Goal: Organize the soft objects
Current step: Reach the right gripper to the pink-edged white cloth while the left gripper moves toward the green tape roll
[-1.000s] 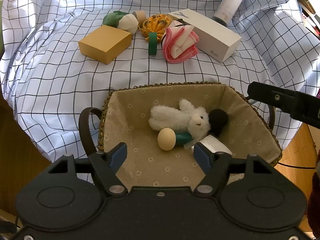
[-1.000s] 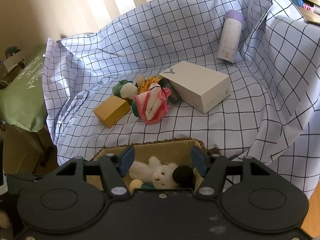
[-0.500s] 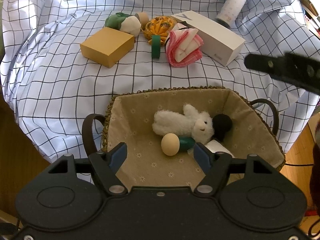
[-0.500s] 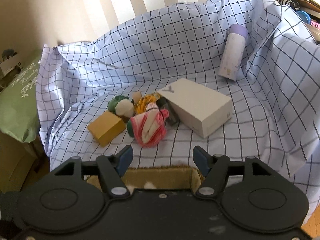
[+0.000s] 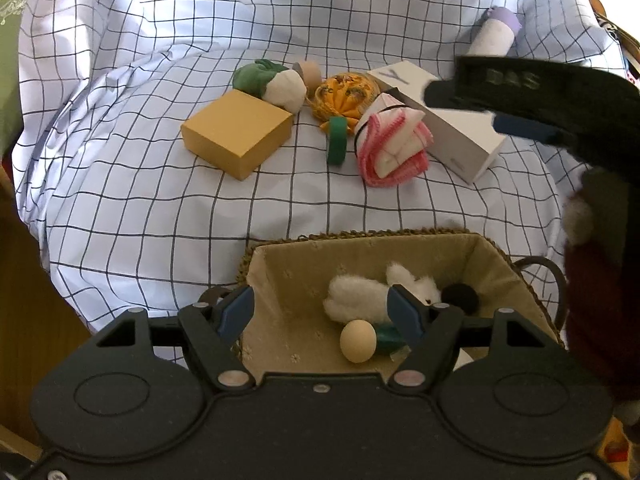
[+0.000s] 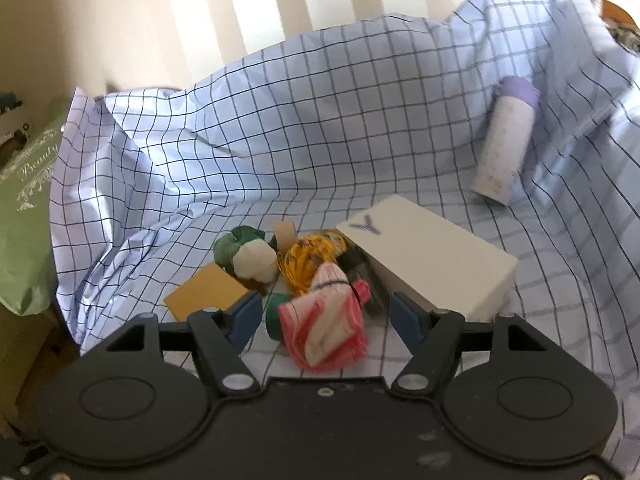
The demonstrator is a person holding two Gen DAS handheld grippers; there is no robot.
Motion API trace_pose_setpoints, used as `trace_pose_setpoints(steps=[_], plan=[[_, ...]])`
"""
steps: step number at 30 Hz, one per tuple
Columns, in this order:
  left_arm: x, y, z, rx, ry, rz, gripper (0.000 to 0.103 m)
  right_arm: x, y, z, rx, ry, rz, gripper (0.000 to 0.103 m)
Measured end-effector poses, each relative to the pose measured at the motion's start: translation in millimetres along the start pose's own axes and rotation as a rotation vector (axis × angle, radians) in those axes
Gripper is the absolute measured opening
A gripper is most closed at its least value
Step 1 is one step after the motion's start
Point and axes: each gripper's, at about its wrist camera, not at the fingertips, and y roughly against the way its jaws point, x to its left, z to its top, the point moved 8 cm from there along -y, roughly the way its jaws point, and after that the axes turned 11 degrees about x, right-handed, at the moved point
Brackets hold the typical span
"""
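Note:
A lined wicker basket holds a white plush bunny, a black pom-pom and a wooden-headed doll. My left gripper hangs open over it, holding nothing. Beyond the basket, on the checked cloth, lie a pink and white folded cloth, an orange fabric pumpkin and a green and white plush radish. My right gripper points at the pile with its jaws opening. The folded cloth lies ahead between its fingers, untouched. One of its fingers hangs over the white box.
A yellow box, a green band, a wooden spool and a long white box crowd the soft things. A purple-capped bottle lies at the back right. A person's dark red sleeve is at the right.
My right gripper has moved forward from the basket toward the pile, and its jaws have widened. The basket has dropped out of its view. The left gripper has drawn back a little.

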Motion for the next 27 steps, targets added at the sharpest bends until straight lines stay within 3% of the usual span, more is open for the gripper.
trace_pose_setpoints(steps=[8, 17, 21, 27], plan=[[7.6, -7.4, -1.8, 0.024, 0.021, -0.006, 0.069, 17.2, -41.4, 6.7, 0.023, 0.085, -0.084, 0.072], [15.2, -13.1, 1.2, 0.032, 0.044, -0.023, 0.069, -11.5, -62.9, -6.2, 0.125, 0.080, -0.227, 0.072], [15.7, -13.9, 2.2, 0.032, 0.046, -0.040, 0.069, -14.8, -51.7, -5.9, 0.095, 0.053, -0.206, 0.073], [15.8, -14.0, 2.7, 0.031, 0.048, -0.054, 0.069, 9.3, -59.1, 2.3, 0.069, 0.124, -0.185, 0.074]])
